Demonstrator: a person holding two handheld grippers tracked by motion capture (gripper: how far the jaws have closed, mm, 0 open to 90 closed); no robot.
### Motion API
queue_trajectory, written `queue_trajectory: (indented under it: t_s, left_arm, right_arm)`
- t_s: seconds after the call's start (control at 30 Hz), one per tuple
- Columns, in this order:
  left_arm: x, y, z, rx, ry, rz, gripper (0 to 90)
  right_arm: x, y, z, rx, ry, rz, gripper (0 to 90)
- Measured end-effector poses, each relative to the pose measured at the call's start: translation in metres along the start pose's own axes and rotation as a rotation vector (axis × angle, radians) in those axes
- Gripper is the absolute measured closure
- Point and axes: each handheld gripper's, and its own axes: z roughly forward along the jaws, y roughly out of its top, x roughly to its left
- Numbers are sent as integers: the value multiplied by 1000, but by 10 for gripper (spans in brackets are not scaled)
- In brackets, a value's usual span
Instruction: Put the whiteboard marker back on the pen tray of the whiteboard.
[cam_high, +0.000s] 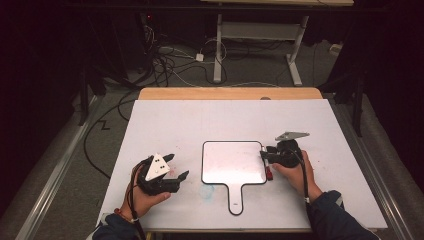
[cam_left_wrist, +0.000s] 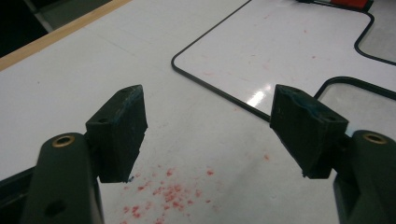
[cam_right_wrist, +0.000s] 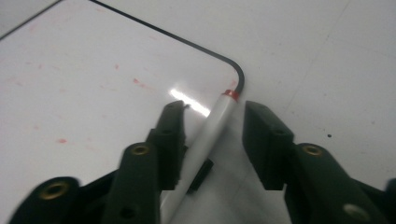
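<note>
Right gripper view: right gripper (cam_right_wrist: 212, 119) jaws spread around marker (cam_right_wrist: 205, 140) on whiteboard (cam_right_wrist: 93, 70) edge; marker could roll off. Left gripper (cam_left_wrist: 210, 126) jaws spread, empty.

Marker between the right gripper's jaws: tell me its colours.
White marker with a red end; clearest in the right gripper view.

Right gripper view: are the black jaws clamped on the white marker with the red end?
No, the white marker lies between the right gripper with gaps on both sides.
</note>
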Motion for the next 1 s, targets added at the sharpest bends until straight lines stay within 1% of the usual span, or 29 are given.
queue_trajectory:
  t_s: [0.03,0.1,0.13,0.17,0.2,0.23,0.3,0.37,0.4,0.43,0.47,0.5,0.53,0.57,0.6,0.63,0.7,0.77,0.8,0.83,0.87,0.9,0.93,0.97,1.0]
  left_arm:
    - [-1,0,1,1,5,-1,257]
    - [-1,0,2,1,7,-1,250]
    - [-1,0,2,3,10,0,245]
    - [-2,0,3,4,16,1,246]
    - [-2,0,4,4,18,1,246]
    - [-2,0,4,7,17,2,245]
    - [-2,0,6,12,21,5,231]
    - [-3,-1,8,19,21,5,229]
    - [-3,-2,9,27,28,10,223]
    - [-4,-2,10,35,35,15,220]
    - [-4,-2,11,39,50,30,219]
    - [-5,-2,12,44,56,30,213]
    - [-5,-3,13,46,52,28,207]
    - [-6,-3,14,49,53,30,199]
    - [-6,-3,15,58,63,40,197]
    - [-7,-3,16,60,66,46,197]
    - [-8,-3,16,58,70,50,197]
    - [-8,-4,16,59,73,52,197]
    - [-8,-4,17,63,77,53,197]
    - [-10,-4,17,71,78,48,197]
    - [-10,-4,17,74,77,53,197]
    - [-10,-4,18,75,80,58,197]
    - [-11,-4,18,77,85,60,197]
    - [-11,-3,19,77,85,61,197]
    - [-11,-3,19,77,85,63,197]
  right_arm:
    - [0,0,-1,-9,7,4,538]
    - [-1,1,-5,-27,8,1,536]
    - [-1,1,-8,-45,16,-2,522]
    - [0,1,-12,-63,13,-12,511]
    - [1,2,-16,-81,10,-31,499]
    - [2,2,-22,-109,14,-62,476]
    - [6,2,-31,-139,6,-110,470]
    - [9,0,-40,-178,12,-159,443]
    - [11,-2,-45,-190,8,-183,433]
    - [12,-4,-49,-201,12,-197,418]
    - [13,-6,-54,-217,19,-210,408]
    - [14,-8,-59,-230,14,-221,401]
    - [14,-11,-64,-246,12,-232,382]
    - [15,-14,-69,-260,12,-236,366]
    - [15,-17,-74,-273,14,-240,363]
    - [15,-21,-80,-288,7,-241,350]
    - [15,-29,-91,-317,10,-240,322]
    - [15,-39,-101,-342,-1,-242,307]
    - [16,-43,-105,-346,-4,-237,301]
    - [16,-48,-108,-348,-17,-241,282]
    - [17,-52,-112,-360,-29,-243,274]
    - [17,-55,-115,-371,-29,-244,271]
    - [17,-57,-118,-384,-27,-240,251]
    - [18,-59,-120,-392,-32,-230,231]
    - [18,-60,-122,-395,-38,-230,233]
